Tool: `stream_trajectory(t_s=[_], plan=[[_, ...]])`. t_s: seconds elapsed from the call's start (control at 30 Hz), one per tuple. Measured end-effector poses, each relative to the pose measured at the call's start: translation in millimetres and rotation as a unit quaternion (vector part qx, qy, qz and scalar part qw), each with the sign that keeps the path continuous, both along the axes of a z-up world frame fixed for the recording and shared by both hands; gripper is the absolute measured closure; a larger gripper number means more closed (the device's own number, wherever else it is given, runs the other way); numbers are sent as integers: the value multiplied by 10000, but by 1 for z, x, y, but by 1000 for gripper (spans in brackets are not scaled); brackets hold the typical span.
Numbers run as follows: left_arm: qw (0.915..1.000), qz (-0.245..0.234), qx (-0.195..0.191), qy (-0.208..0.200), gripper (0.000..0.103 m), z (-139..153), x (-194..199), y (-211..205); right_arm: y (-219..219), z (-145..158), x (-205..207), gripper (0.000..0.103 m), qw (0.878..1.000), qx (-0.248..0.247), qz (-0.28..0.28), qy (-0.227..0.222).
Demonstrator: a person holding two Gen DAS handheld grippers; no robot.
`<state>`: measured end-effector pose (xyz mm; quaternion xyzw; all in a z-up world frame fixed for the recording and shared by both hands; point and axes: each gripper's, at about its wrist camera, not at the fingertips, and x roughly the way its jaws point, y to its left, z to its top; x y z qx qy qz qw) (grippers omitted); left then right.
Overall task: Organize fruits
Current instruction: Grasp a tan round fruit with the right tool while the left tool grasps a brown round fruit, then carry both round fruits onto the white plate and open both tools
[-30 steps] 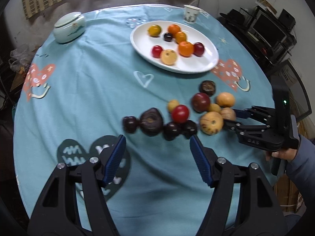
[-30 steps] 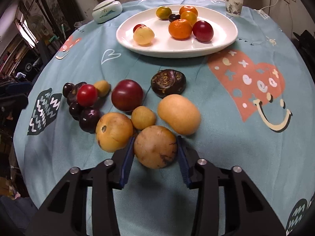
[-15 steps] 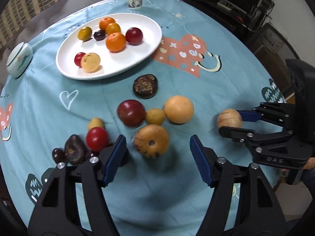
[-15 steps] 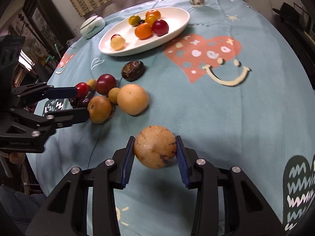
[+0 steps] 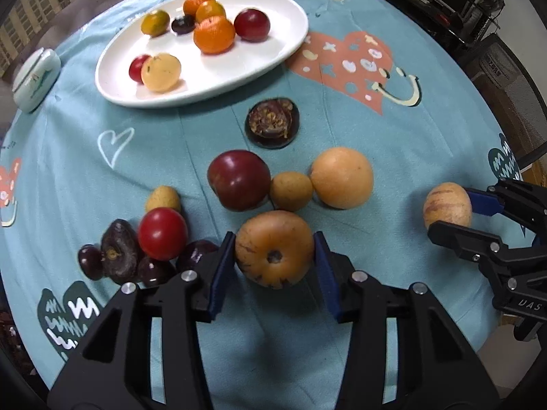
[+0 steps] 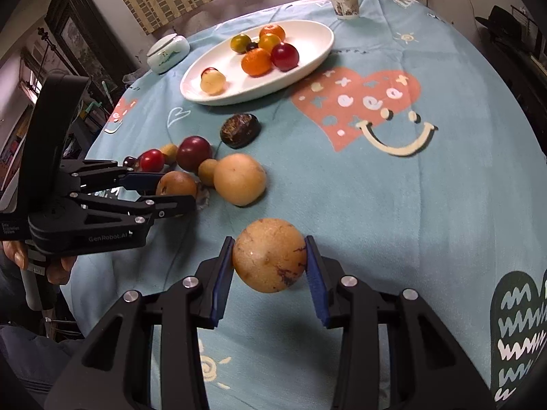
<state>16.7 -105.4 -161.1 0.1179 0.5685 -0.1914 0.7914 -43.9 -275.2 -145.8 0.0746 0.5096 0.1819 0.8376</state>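
My left gripper point(image 5: 273, 256) is shut on a brown-orange fruit point(image 5: 273, 249) at the near edge of the loose pile; both blue pads touch its sides. From the right wrist view the left gripper point(image 6: 176, 193) holds that fruit point(image 6: 176, 184) low over the cloth. My right gripper point(image 6: 270, 266) is shut on a tan speckled fruit point(image 6: 269, 254) held off the table, apart from the pile. That fruit point(image 5: 447, 209) also shows at the right in the left wrist view. A white oval plate point(image 5: 273, 51) with several fruits lies beyond.
Loose on the blue cloth lie a dark red plum point(image 5: 238, 179), a small tan fruit point(image 5: 291, 190), a large orange-tan fruit point(image 5: 342, 177), a dark halved fruit point(image 5: 272, 122), a red tomato point(image 5: 162, 228) and dark fruits point(image 5: 119, 256). A cup point(image 6: 342, 0) and lidded bowl point(image 6: 167, 53) stand far back.
My left gripper has moved in over the pile and shut on the brown-orange fruit. My right gripper has carried the tan fruit away from the pile to the right.
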Motion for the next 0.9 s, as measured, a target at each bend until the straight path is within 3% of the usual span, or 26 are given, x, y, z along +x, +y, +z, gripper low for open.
stream_trajectory(t_s=[0.17, 0.33, 0.5, 0.9], plan=[[9983, 59, -225, -544, 57, 41, -9, 8, 18, 19, 1, 62, 9997, 29, 149, -211], [9940, 498, -407, -888, 57, 78, -12, 30, 45, 40, 7, 62, 9984, 278, 261, -424], [9883, 897, -258, -1210, 57, 105, -13, 55, 72, 58, 15, 62, 9965, 334, 472, -606], [9843, 1133, -232, -1336, 57, 115, 0, 79, 86, 63, 27, 62, 9961, 272, 565, -613]])
